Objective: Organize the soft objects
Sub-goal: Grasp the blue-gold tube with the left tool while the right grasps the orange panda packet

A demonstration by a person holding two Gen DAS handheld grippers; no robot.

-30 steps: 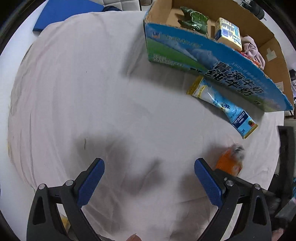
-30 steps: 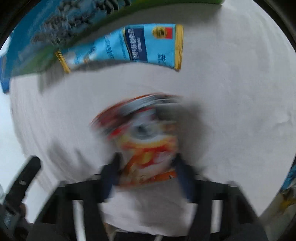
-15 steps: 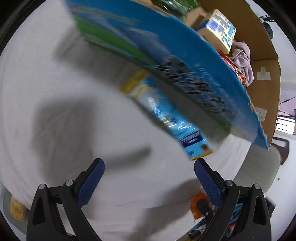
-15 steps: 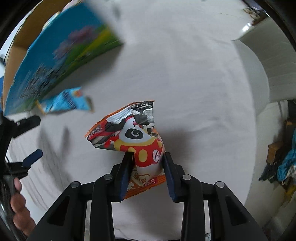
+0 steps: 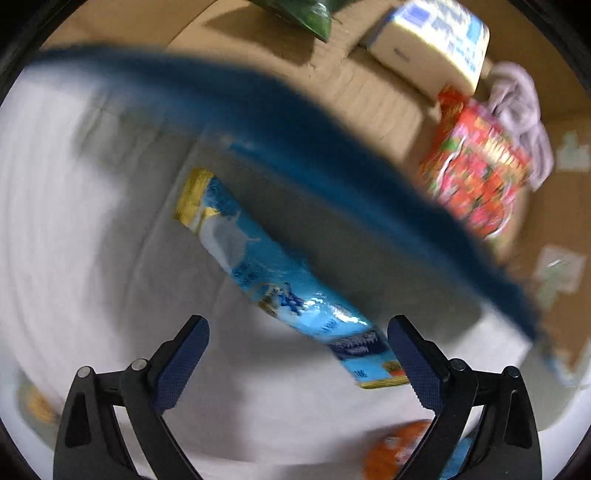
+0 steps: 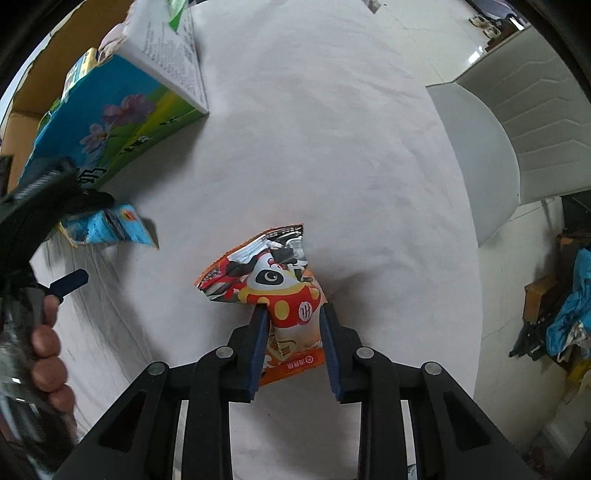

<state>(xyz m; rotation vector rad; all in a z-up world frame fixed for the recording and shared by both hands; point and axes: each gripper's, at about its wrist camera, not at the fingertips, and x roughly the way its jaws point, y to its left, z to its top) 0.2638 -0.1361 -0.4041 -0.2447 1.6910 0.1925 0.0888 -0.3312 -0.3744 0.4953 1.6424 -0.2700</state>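
Note:
My right gripper [image 6: 291, 310] is shut on an orange snack bag [image 6: 273, 284] with a panda print and holds it above the white cloth. My left gripper [image 5: 295, 332] is open and empty, just above a long light-blue packet [image 5: 280, 280] that lies on the cloth beside the cardboard box [image 5: 369, 99]. That packet also shows in the right wrist view [image 6: 107, 229], next to the box's blue and green side [image 6: 107, 122]. The box holds a red snack bag [image 5: 476, 177], a cream packet [image 5: 428, 48], a green bag [image 5: 299, 11] and a pink cloth [image 5: 521, 110].
The white cloth-covered table [image 6: 332, 147] spreads to the right of the box. A white chair [image 6: 480, 155] stands past its right edge. The box's blue flap [image 5: 332, 155] hangs over the light-blue packet. The left hand [image 6: 44, 354] and its gripper sit at the left.
My left gripper has moved forward to the light-blue packet and the box, still open. My right gripper keeps its hold on the orange snack bag and has swung away from the box.

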